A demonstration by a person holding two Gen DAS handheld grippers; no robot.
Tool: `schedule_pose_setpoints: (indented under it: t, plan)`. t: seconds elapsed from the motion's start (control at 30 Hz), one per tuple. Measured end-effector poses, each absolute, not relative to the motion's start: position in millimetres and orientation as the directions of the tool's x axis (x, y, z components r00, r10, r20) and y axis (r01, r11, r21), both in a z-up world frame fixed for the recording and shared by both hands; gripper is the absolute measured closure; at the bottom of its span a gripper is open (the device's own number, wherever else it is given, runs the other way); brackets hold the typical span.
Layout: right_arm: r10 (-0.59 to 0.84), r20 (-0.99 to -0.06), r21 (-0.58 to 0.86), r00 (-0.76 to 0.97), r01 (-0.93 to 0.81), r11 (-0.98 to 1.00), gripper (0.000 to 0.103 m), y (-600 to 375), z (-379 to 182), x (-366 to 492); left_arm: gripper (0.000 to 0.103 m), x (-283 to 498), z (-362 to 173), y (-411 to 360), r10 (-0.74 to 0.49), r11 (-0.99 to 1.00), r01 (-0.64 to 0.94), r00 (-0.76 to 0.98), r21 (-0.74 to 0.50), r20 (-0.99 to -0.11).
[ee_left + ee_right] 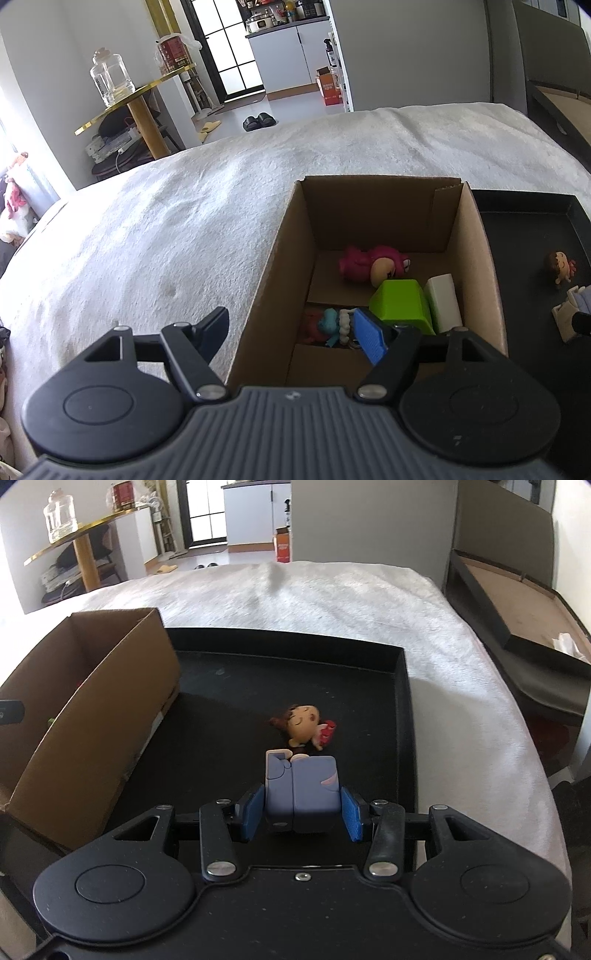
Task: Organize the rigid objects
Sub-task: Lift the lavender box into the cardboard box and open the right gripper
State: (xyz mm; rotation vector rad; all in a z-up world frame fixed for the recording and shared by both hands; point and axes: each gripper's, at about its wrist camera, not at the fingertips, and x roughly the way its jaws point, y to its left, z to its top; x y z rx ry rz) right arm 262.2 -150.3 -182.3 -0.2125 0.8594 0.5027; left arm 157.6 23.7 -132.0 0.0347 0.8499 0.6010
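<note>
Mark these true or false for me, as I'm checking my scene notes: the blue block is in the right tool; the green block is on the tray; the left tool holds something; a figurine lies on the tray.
1. Blue block sits between the right tool's pads: true.
2. Green block is on the black tray: false, it is in the cardboard box.
3. Left tool holds something: false, it is open and empty.
4. A figurine lies on the tray: true.

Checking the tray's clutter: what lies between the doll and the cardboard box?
Nothing: in the right wrist view, bare black tray separates the doll from the cardboard box.
</note>
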Motion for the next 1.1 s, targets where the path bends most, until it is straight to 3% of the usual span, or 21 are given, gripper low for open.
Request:
schedule_pose_setpoints:
  t: [0.57,1.1]
  plan:
    - [0.342,-0.766,0.034,0.544,-0.498,0.867,0.059,-146.3,-197.2,265.0,0.03,161.8,-139.0,21.4,0.513,0.834,-0.475,0.486,0.279,-0.707]
    - [0.421,-0.696,0.062,0.582,-0.535,0.842,0.059,-134.6,-158.5,250.7,0.03,149.9,-135.4,32.5,0.51,0.829,-0.507,0.508,0.238,-0.695]
